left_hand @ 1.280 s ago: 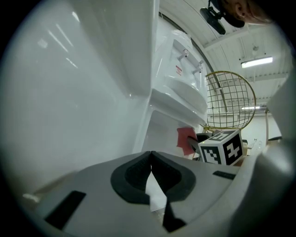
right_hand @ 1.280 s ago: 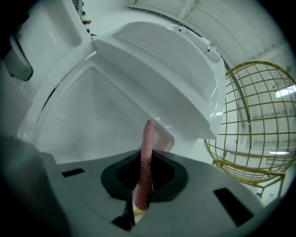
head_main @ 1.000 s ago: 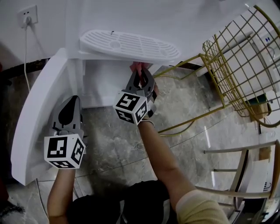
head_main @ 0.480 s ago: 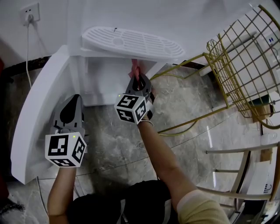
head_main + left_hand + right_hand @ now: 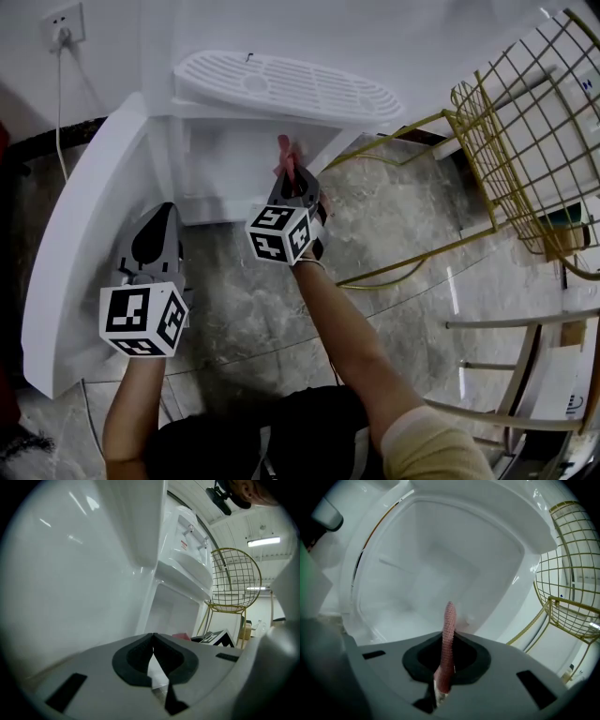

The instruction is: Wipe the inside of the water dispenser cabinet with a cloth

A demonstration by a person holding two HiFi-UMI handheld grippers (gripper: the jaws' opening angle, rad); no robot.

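The left gripper [image 5: 161,214], jaws pressed together on nothing, hangs beside the open cabinet door [image 5: 80,253]. The right gripper [image 5: 292,178] pinches the pink cloth [image 5: 285,153] upright at the cabinet [image 5: 225,169] mouth, below the slotted tray [image 5: 281,89].

We are finding nothing legible. We are seeing black-and-white square codes, no letters or digits, on the left marker cube [image 5: 141,322] of the left gripper [image 5: 163,210] and the right marker cube [image 5: 279,233] of the right gripper [image 5: 291,173]. We are spotting a red-and-white sticker [image 5: 185,533] on the water dispenser [image 5: 183,569] by its taps, too small to read.
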